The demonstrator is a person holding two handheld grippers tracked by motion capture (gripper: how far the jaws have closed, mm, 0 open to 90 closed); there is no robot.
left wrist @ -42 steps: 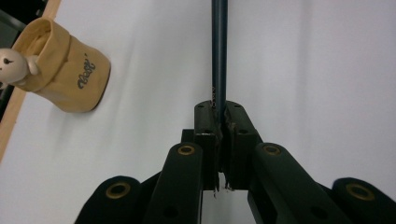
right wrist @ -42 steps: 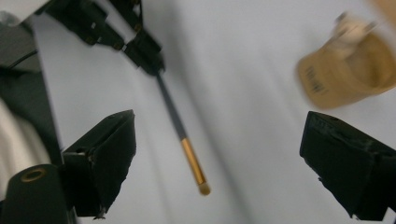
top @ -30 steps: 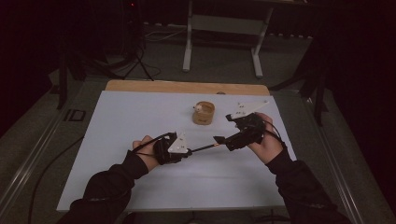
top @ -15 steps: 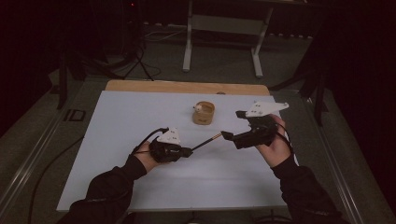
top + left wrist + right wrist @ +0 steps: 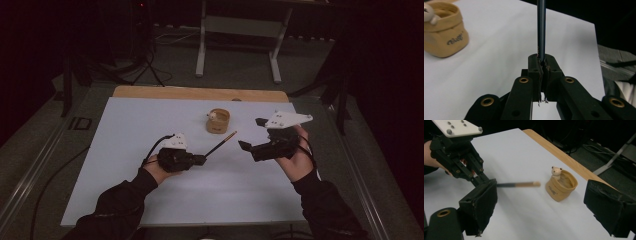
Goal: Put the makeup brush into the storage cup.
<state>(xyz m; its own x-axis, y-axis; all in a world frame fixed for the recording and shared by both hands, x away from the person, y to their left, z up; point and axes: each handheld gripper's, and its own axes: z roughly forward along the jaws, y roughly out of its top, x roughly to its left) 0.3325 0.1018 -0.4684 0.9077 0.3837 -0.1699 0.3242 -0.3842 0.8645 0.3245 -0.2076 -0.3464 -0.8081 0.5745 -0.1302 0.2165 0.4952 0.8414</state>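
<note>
The left gripper (image 5: 200,160) clamped a dark pencil (image 5: 220,144) tight, its wooden end aimed at the tan pot (image 5: 218,121); the right gripper (image 5: 251,135) hung wide open, empty. The pot's lettering was unreadable. A white table (image 5: 125,150) stood in a dark room.

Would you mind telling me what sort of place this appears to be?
Probably a dim lab or recording room: a white-topped table on grey carpet, a metal stand behind it, and cables trailing across the floor.
</note>
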